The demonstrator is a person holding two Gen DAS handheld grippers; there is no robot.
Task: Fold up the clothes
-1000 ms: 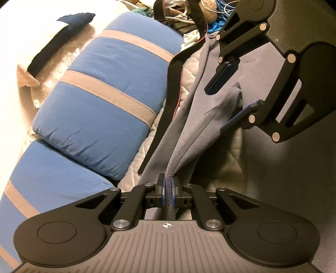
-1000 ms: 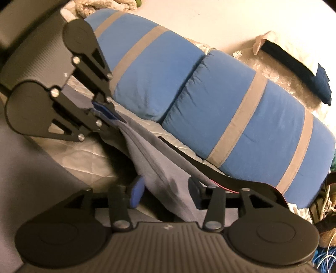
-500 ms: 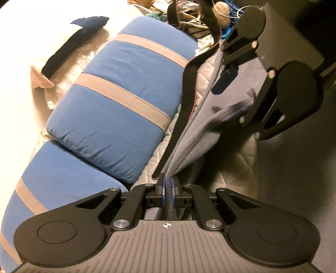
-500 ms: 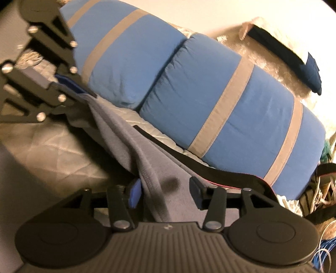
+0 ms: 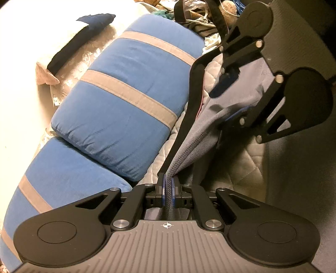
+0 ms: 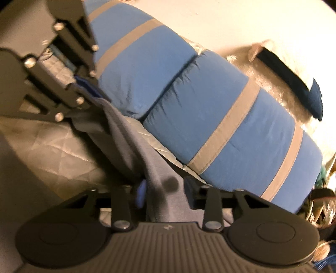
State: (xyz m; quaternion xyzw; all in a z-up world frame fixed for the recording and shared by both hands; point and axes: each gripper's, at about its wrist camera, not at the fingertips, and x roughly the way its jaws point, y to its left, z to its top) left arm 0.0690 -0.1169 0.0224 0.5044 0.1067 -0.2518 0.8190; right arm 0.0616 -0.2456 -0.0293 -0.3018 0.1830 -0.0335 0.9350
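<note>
While my left tool (image 5: 167, 190) stays pinched tight on the ribbed hem of the grey garment (image 5: 210, 130), my right tool (image 6: 164, 190) is closing with the cloth between its pads, not yet pressed. I see the garment stretched between both tools above the quilted bed (image 5: 252, 166), beside the blue striped pillows (image 5: 130, 100) along its edge.

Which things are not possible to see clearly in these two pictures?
- Garment type and full shape: both views, cut off behind the grippers' bodies.
- Right gripper pads, touching the cloth or not: right wrist view, motion blur; its jaws are closing around it.
- Clutter at the top edge: left wrist view, too small.
</note>
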